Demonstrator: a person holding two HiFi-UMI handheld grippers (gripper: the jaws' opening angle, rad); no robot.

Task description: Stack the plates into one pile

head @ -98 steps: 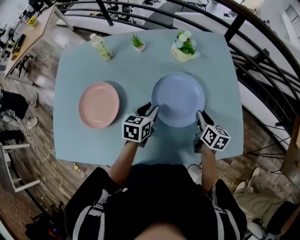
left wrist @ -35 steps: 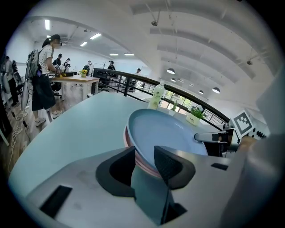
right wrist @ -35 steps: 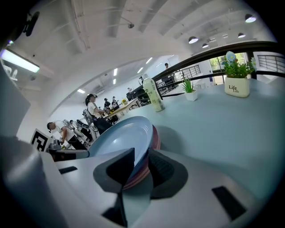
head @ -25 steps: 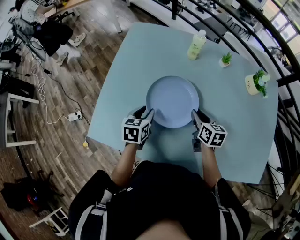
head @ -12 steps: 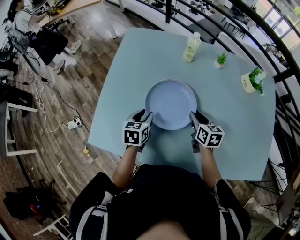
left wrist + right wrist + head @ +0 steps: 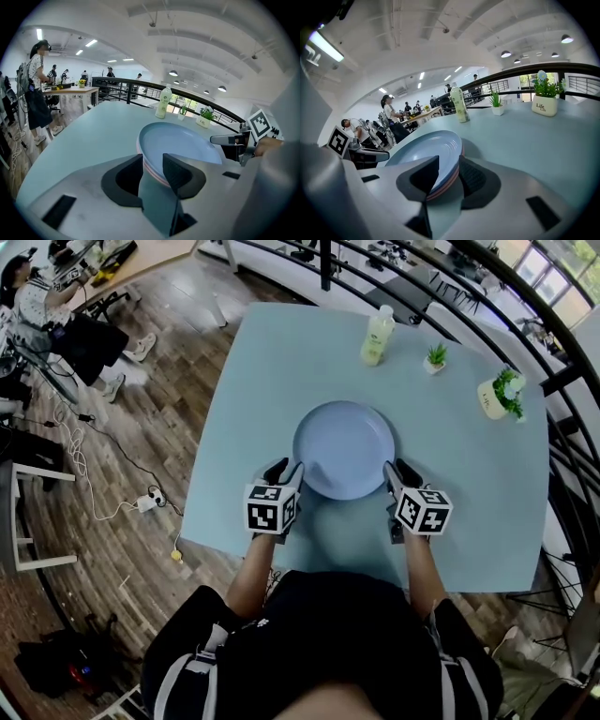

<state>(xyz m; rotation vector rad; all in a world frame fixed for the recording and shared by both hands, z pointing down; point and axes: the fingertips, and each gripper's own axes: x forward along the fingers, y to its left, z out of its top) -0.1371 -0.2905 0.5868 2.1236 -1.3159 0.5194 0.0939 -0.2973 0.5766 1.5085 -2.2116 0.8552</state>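
A blue plate (image 6: pixel 344 448) lies on the pale blue table (image 6: pixel 281 362), on top of a pink plate whose rim (image 6: pixel 152 172) shows just under it. My left gripper (image 6: pixel 286 468) grips the near left rim, and the blue and pink edges (image 6: pixel 445 180) run between its pads. My right gripper (image 6: pixel 392 469) is shut on the near right rim in the same way, one pad on the blue top face and the other outside the stacked edges. In the left gripper view the right gripper (image 6: pixel 229 139) shows across the plate (image 6: pixel 183 143).
At the table's far side stand a pale green bottle (image 6: pixel 378 336), a small potted plant (image 6: pixel 432 357) and a white flower pot (image 6: pixel 499 395). The table's near edge runs just behind my grippers. A black railing (image 6: pixel 562 381) curves past on the right. People work at desks beyond.
Earlier the pink plate lay alone to the blue plate's left; now the blue plate sits on it. Over the last second both grippers have kept their places on the rim.
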